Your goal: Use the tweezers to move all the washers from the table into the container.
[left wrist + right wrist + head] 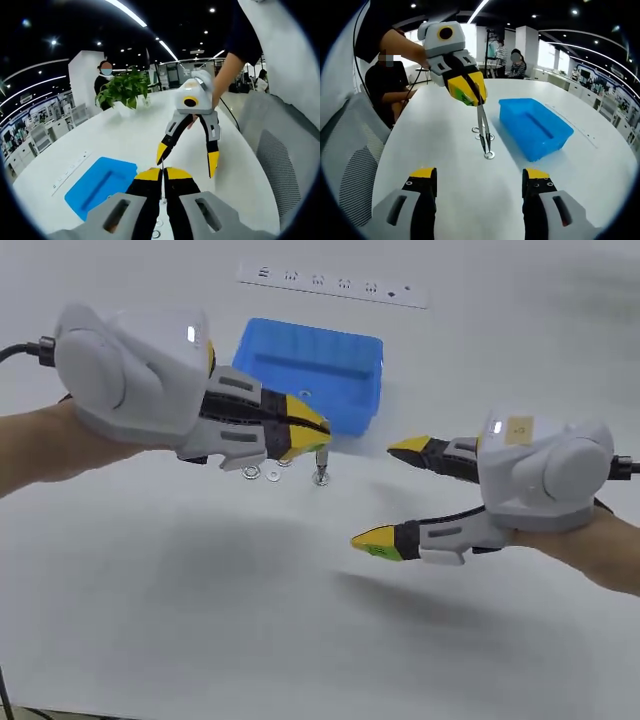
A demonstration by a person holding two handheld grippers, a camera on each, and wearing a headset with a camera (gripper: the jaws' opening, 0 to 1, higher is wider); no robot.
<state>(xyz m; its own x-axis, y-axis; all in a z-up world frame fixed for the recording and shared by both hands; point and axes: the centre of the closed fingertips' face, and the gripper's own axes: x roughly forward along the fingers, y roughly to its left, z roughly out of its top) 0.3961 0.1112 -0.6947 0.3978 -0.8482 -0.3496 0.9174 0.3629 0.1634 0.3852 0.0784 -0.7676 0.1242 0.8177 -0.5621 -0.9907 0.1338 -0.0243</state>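
Note:
My left gripper (318,430) is shut on metal tweezers (321,461) that point down at the white table. Their tips touch or pinch a small washer (320,479); I cannot tell which. In the right gripper view the tweezers (483,127) end at that washer (489,155). Three more washers (262,474) lie just left of it, under the left gripper. The blue container (315,370) stands right behind them. My right gripper (395,495) hovers open to the right with nothing between its jaws; its fingertips (423,175) frame the scene from below.
A white power strip (330,285) lies on the table beyond the container. A grey mesh chair (350,165) stands at the table's edge. A potted plant (122,90) sits at the far end, and people stand in the background.

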